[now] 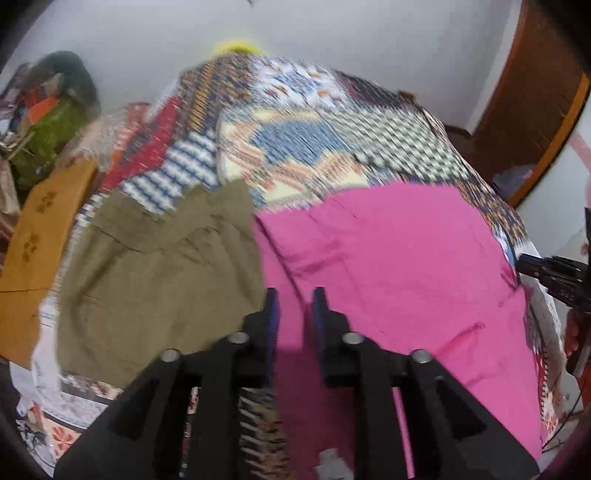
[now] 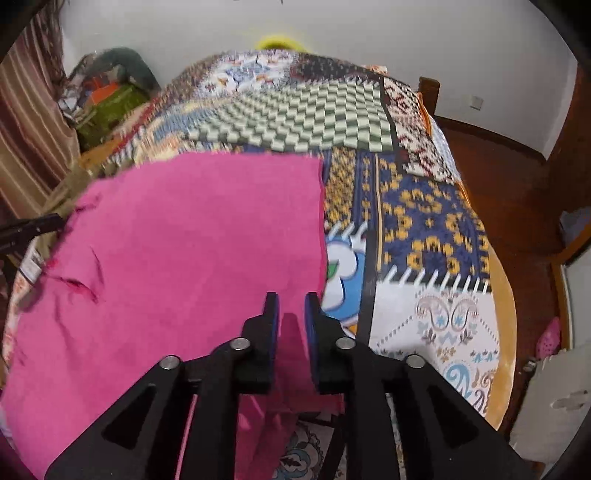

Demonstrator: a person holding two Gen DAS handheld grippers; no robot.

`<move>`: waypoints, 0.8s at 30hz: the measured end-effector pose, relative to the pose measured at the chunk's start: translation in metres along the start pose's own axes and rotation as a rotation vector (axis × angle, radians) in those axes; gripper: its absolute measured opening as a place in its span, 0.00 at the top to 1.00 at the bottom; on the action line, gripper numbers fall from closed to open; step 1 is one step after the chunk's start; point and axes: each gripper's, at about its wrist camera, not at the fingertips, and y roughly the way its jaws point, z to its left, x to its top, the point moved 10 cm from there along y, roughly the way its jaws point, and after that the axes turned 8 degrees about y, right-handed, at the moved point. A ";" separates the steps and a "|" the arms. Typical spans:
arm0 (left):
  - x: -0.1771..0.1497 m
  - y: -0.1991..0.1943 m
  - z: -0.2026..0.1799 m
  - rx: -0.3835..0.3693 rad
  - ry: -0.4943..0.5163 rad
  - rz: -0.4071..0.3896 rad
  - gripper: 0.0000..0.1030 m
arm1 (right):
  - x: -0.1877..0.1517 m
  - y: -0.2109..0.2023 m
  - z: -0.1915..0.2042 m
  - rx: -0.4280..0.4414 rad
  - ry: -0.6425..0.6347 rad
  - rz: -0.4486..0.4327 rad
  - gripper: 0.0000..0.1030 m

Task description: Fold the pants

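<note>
Left wrist view: you are hovering the left gripper (image 1: 294, 295) over the near edge of the pink pants (image 1: 388, 266), jaws standing a little apart with nothing pinched between the blue pads.
Right wrist view: you are hovering the right gripper (image 2: 291, 299) over the pants' near right edge, jaws parted by a narrow gap, pink cloth showing behind that gap but, as far as you can judge, not clamped.
Pants: you are looking at them lying spread on the patchwork bedspread (image 2: 424, 206), one flat broad panel with a straight far edge and a straight right edge.
Beside the pants: you are seeing an olive garment (image 1: 159, 266) lying touching their left side, rumpled.
Other gripper: you are catching the right tool's black tip at the right rim of the left wrist view, just at the pants' right edge.
Far end: you are facing a white wall (image 1: 332, 33) past the bed, with a cluttered pile (image 1: 51, 110) off to the left.
Progress: you are probably partway through; the panel looks already doubled, and at least one more fold seems to be waiting.
</note>
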 end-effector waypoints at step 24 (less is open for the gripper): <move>0.038 0.091 0.023 -0.098 -0.001 0.100 0.62 | 0.093 0.063 -0.006 -0.004 0.048 -0.015 0.63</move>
